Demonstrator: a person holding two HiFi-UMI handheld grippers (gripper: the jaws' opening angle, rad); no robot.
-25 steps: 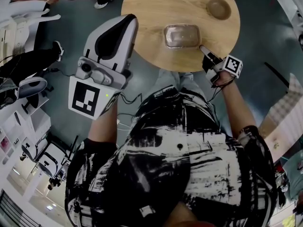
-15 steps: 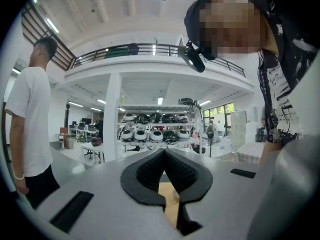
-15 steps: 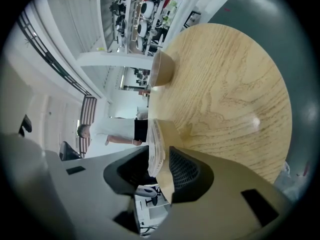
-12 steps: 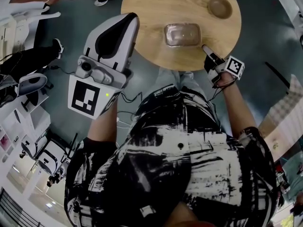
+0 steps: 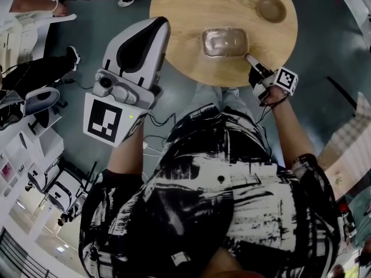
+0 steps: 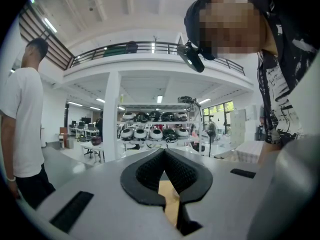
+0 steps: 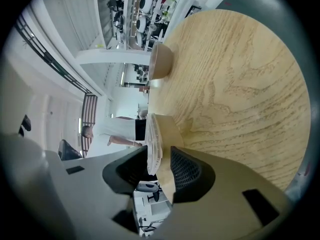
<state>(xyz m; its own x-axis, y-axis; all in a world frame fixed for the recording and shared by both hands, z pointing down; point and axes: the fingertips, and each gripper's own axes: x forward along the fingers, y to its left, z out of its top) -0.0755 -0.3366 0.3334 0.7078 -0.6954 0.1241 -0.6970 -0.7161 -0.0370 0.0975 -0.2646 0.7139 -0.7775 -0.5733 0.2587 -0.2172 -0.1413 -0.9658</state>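
The right gripper (image 5: 248, 57) is brought low to the near edge of the round wooden table (image 5: 191, 10), where the clear plastic container (image 5: 224, 42) is met at its near right corner. In the right gripper view the container's ribbed rim (image 7: 155, 139) is seen edge-on between the jaws, which are drawn in narrowly around it. It is judged to be pinched rather than merely straddled, since the gap is filled by rim and wall. The corner appears to have been chosen because it lies closest to the person and offers a thin lip that the pads can close on. The container itself is seen flat on the table near its front edge, apparently empty.

The left gripper (image 5: 159, 22) is held raised and well apart from the table, off to the left over the floor. Its jaws are pressed together at the tips (image 6: 163, 151) with nothing between them, probably to be kept out of the way.

A small wooden bowl (image 5: 271, 8) stands further back on the table, apart from the container. A bystander in a white T-shirt (image 6: 22, 134) is seen at the left.
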